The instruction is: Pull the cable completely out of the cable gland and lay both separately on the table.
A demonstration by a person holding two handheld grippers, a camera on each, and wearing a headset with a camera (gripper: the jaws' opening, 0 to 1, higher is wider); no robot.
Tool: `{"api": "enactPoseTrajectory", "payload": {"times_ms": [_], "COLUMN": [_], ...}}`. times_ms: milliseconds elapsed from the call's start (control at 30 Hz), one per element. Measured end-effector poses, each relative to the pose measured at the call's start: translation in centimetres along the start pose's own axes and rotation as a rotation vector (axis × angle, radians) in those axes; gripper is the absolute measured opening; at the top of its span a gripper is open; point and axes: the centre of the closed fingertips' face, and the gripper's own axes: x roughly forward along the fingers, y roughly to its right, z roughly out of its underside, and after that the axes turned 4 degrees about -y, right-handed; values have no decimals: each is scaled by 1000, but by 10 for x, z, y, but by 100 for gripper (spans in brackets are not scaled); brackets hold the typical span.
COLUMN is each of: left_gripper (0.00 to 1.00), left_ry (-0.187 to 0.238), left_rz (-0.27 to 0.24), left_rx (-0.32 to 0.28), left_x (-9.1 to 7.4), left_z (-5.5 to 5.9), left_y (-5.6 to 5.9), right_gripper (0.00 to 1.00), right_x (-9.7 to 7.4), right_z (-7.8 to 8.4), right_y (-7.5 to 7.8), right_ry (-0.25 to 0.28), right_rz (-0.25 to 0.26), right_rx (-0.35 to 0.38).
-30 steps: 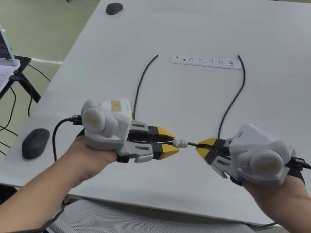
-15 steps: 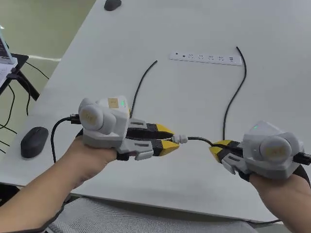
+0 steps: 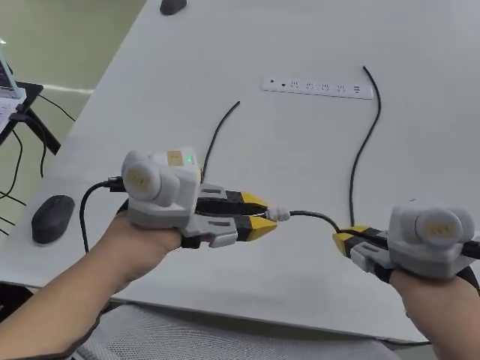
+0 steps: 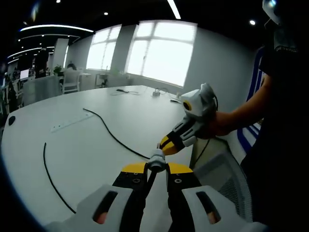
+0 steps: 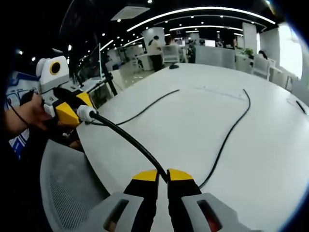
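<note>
No text, brand or number is showing legibly: the dark marks along the white power strip point(image 3: 316, 88), far across the table point(image 3: 285, 165), are blurring into dots, and the small sticker point(image 3: 178, 158) on the left gripper point(image 3: 264, 217) is appearing too tiny to read.

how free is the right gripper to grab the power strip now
Probably not: the right gripper is shut on the cable, which runs into the cable gland held in the left gripper. The power strip lies farther up the table, so it must let go first.
</note>
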Motion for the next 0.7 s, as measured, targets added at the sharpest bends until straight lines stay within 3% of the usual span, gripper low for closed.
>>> {"api": "enactPoseTrajectory", "payload": {"times_ms": [233, 500, 700], "left_gripper": [15, 15, 15], "left_ry": [-4, -7, -20], "left_rz": [2, 6, 13], "left_rx": [18, 17, 22], "left_x": [0, 0, 1], "left_z": [-1, -2, -1], "left_y": [2, 0, 2], "right_gripper": [2, 6, 15], "right_x": [-2, -10, -22], "right_z": [1, -1, -21], "right_y": [0, -6, -38], "right_ry": [3, -10, 6], "right_rz": [10, 18, 14], "right_rx": [-30, -152, -438]}}
